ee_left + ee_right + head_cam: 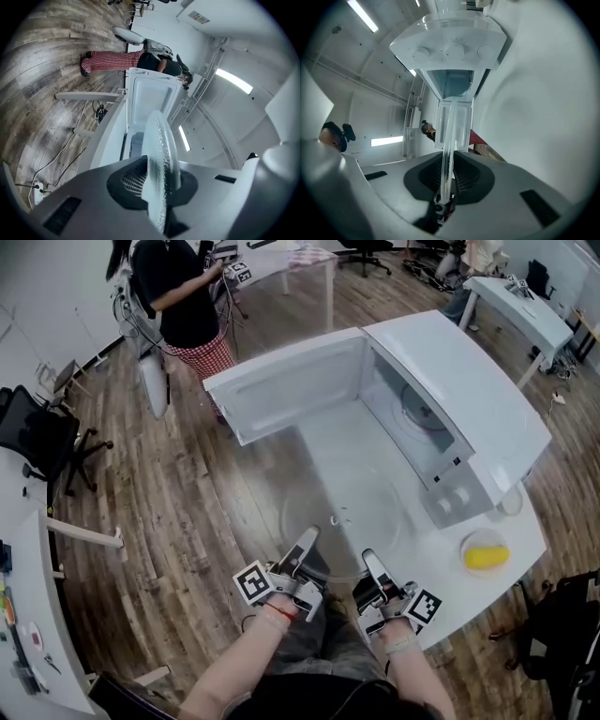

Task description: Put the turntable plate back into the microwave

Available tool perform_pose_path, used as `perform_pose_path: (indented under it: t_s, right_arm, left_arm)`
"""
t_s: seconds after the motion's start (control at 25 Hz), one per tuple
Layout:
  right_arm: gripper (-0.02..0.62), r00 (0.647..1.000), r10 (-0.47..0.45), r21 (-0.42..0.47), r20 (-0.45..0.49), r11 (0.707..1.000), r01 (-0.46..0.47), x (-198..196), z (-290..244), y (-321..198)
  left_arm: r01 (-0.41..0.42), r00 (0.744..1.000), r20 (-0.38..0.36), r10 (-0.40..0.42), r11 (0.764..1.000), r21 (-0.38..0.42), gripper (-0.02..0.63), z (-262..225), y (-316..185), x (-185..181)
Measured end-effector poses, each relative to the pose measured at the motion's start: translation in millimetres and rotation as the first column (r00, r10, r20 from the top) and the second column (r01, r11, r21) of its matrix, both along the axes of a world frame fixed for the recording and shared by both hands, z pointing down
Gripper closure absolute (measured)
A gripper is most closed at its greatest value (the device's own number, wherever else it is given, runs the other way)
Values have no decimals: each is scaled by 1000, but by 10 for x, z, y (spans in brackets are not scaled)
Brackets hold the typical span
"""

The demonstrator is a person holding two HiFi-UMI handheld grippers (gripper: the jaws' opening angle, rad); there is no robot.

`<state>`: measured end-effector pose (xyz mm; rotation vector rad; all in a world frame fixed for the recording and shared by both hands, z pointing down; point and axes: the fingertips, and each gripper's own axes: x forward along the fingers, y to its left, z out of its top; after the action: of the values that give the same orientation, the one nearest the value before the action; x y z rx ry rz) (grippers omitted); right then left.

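The clear glass turntable plate (342, 512) hovers flat over the white table (441, 563), in front of the open microwave (459, 399). My left gripper (307, 540) is shut on the plate's near-left rim. My right gripper (368, 561) is shut on its near-right rim. The left gripper view has the plate (161, 159) edge-on between the jaws of the left gripper (161, 187), with the microwave door (150, 101) beyond. Clamped edge-on in the right gripper (446, 183), the plate (449, 150) points at the microwave's cavity (452, 84).
The microwave door (291, 390) swings open to the left. A small bowl with a yellow thing (486, 556) and a clear cup (511, 502) stand on the table right of the plate. A person (183, 296) stands behind the door. An office chair (37, 437) is at the left.
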<state>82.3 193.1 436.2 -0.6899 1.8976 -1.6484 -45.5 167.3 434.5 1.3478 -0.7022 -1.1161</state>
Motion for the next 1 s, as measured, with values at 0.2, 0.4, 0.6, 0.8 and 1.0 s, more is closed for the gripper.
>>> perform_pose_path:
  t_s: [0.2, 0.4, 0.6, 0.8, 1.0]
  right_arm:
    - [549, 1000, 17, 7, 5, 1000, -17, -1, 18, -34]
    - [549, 999, 46, 23, 0, 999, -46, -31, 8, -260]
    - [549, 995, 102, 26, 7, 994, -103, -65, 14, -497]
    - [549, 989, 150, 14, 18, 989, -150, -102, 34, -723]
    - [549, 982, 190, 6, 18, 982, -190, -113, 67, -896]
  left_arm:
    - [-15, 1000, 14, 15, 1000, 9, 569, 16, -53, 6]
    - [-40, 999, 11, 40, 999, 34, 569, 6, -314, -25]
    - [-91, 996, 18, 90, 995, 37, 569, -14, -620, -50]
    - [-131, 991, 24, 130, 991, 31, 569, -9, -899, -66]
    - [-160, 987, 16, 159, 987, 20, 569, 25, -1111, -64]
